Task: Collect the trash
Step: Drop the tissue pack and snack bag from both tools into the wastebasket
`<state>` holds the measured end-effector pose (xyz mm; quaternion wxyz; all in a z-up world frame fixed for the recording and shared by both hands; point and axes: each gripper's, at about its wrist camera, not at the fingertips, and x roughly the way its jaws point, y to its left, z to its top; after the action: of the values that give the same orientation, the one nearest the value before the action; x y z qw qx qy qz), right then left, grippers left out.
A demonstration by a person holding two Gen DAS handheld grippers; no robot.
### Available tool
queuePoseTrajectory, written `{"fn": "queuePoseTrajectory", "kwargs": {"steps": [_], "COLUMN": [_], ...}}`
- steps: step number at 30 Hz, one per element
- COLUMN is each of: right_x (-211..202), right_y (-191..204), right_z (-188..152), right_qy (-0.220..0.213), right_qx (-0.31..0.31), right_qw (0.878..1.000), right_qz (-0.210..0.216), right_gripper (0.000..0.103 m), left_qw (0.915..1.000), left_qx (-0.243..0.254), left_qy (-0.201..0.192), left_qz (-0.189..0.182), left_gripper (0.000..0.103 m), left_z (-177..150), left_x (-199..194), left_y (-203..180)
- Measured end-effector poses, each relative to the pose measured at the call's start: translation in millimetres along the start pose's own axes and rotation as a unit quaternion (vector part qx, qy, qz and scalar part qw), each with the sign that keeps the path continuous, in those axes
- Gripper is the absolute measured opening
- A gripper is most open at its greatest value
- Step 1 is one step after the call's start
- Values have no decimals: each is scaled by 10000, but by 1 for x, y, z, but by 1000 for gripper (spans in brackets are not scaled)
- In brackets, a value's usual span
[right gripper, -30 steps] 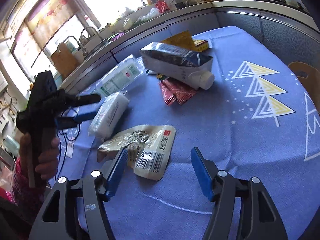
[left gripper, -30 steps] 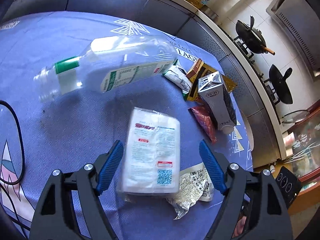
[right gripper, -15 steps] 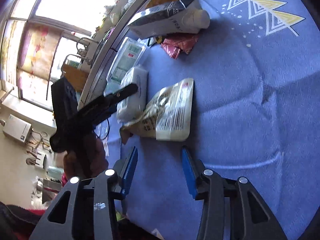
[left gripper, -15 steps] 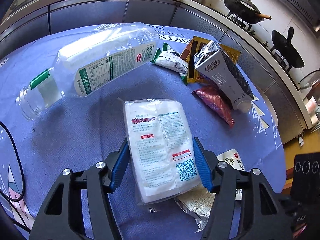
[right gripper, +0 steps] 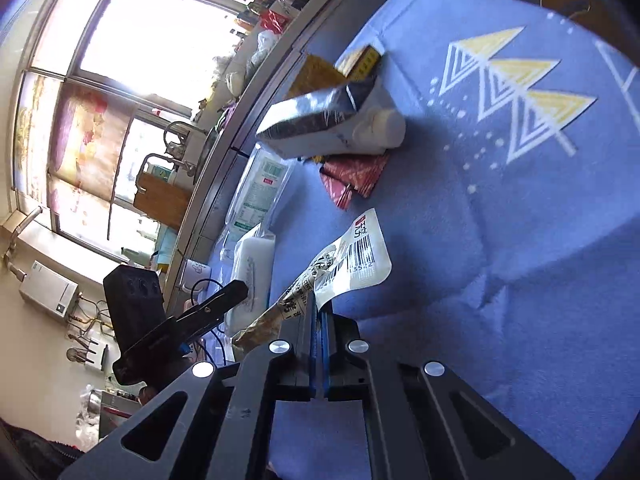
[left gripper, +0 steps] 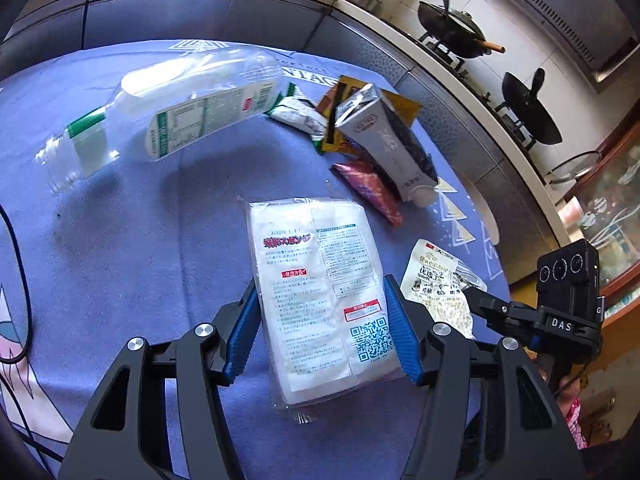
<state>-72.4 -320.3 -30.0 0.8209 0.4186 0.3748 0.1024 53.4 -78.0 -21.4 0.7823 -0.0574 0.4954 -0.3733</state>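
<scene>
My left gripper (left gripper: 323, 320) is shut on a white sponge pack (left gripper: 320, 288) with Japanese print and holds it above the blue tablecloth (left gripper: 140, 240). My right gripper (right gripper: 319, 312) is shut on the edge of a white snack wrapper (right gripper: 352, 264) with a barcode; the wrapper also shows in the left wrist view (left gripper: 436, 284). The sponge pack (right gripper: 252, 276) and the left gripper's finger (right gripper: 216, 304) show in the right wrist view. The right gripper's body (left gripper: 560, 312) appears at the right of the left wrist view.
On the cloth lie a clear plastic bottle (left gripper: 172, 116), a grey carton (left gripper: 388, 144), a red wrapper (left gripper: 368, 188), a green-white wrapper (left gripper: 296, 114) and a yellow-brown packet (left gripper: 344, 100). A black cable (left gripper: 16, 272) lies at the left. Counter and stove with woks (left gripper: 456, 36) stand behind.
My left gripper closed on the sponge pack and lifted it. My right gripper tilted, moved to the snack wrapper and shut on its edge.
</scene>
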Motion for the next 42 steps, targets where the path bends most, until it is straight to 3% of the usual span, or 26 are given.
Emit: {"fn": "queuePoseTrajectory", "kwargs": {"steps": [9, 15, 24, 31, 35, 42], "right_x": [-69, -107, -150, -168, -180, -184], "right_y": [-24, -53, -91, -111, -131, -158], "right_z": [7, 10, 25, 54, 76, 116], "right_qy": [-916, -1343, -1800, -2153, -2338, -2421], "right_qx": [-23, 203, 443, 556, 719, 632], "right_qw": [9944, 9881, 9793, 9706, 9638, 9537], "right_qz": [-518, -719, -819, -928, -1063, -1670], "right_gripper": [2, 2, 2, 2, 2, 2], "left_qw": [9954, 9880, 9784, 9716, 9713, 9707], "left_qx": [571, 1142, 1726, 2012, 1930, 1923], "left_qy": [547, 828, 953, 1037, 1140, 1220], "left_qz": [-532, -630, -615, -682, -796, -771], "left_gripper": [57, 58, 58, 58, 58, 62], "left_z": [9, 20, 46, 83, 107, 134], "left_x": [45, 85, 132, 175, 208, 276], "left_y": [-74, -130, -192, -238, -258, -293]}}
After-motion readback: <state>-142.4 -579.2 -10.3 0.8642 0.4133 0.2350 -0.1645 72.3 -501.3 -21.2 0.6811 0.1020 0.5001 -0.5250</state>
